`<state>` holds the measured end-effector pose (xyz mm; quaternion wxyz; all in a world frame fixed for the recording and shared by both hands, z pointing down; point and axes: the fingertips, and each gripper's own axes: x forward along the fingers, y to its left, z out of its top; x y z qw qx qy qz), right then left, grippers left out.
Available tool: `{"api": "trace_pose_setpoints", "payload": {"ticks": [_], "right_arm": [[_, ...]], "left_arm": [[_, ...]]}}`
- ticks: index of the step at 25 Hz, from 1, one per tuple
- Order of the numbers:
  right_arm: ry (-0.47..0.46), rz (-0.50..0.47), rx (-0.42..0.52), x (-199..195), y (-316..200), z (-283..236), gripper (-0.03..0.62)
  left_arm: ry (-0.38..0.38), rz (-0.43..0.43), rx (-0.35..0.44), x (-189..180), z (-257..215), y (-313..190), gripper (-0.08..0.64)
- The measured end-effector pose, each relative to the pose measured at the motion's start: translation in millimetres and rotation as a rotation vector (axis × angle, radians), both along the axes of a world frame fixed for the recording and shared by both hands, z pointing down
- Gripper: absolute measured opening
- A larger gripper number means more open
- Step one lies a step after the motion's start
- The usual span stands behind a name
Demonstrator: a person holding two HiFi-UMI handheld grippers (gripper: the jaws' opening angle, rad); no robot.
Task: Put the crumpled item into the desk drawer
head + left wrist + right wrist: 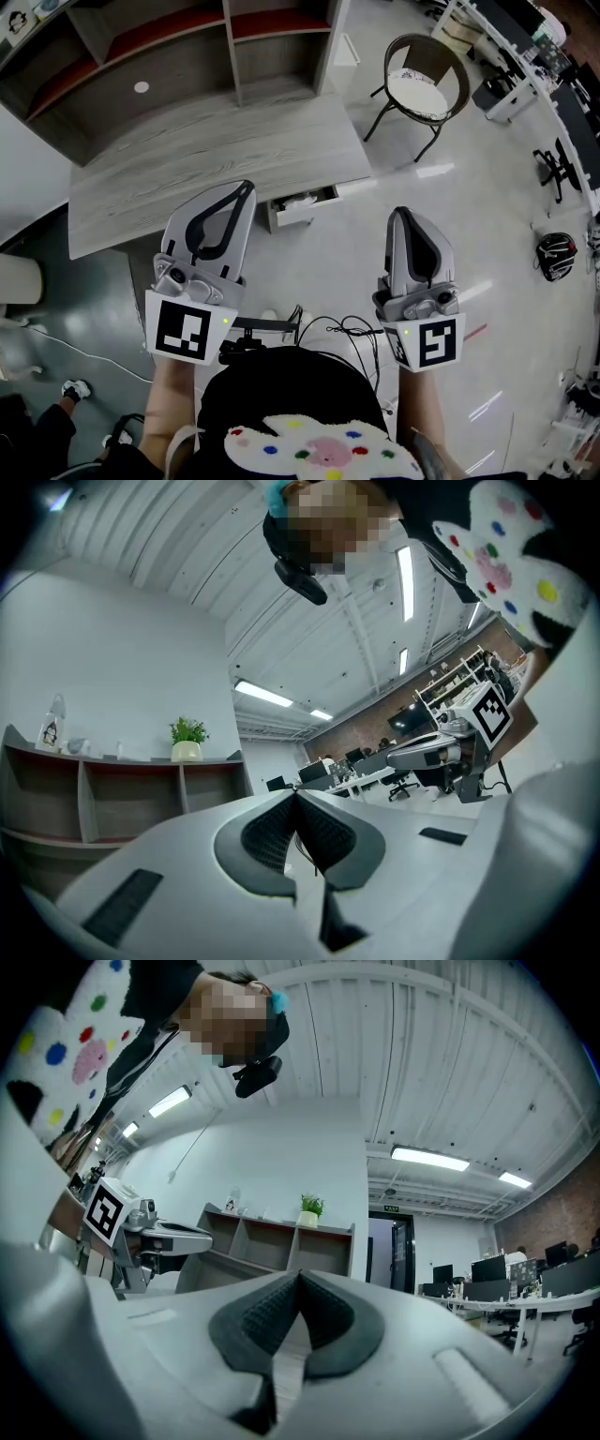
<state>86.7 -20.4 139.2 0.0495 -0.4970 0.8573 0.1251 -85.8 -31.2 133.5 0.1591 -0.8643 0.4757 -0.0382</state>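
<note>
Drawer [305, 208] under the desk [216, 155] stands pulled out from the front edge, and I see the crumpled item [302, 200] already lying inside it, a pale wad in the open compartment. From my head view it reads as a short strip whose long axis runs along the drawer's width, parallel to the desk's front edge. It is too small for me to say which end leads. My left gripper [247, 186] is clenched on nothing: in its own view the two ribbed pads [267, 832] meet at the tips, with only a thin slit below them. My right gripper [401, 213] is likewise clamped tight and empty, its pads [258, 1321] touching at the tips. I hold both side by side in front of the body, pointing roughly level toward the desk, and neither touches the drawer. In the head view the drawer shows between the two, with the left gripper's tips close to the desk's front edge. On the desk stands a shelf unit [159, 66] with a potted plant [187, 735] on top. A round-backed chair [427, 89] stands on the pale floor off the desk's right end.
</note>
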Motion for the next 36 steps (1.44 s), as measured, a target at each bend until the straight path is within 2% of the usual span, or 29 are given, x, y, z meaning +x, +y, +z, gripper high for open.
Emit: {"api": "trace_pose_setpoints", "payload": {"ticks": [36], "right_arm": [[0.005,0.014,-0.025,-3.0,8.3,9.1,0.009]], "left_arm": [[-0.012,0.011,-0.013,-1.2,7.0,9.2,0.006]]}}
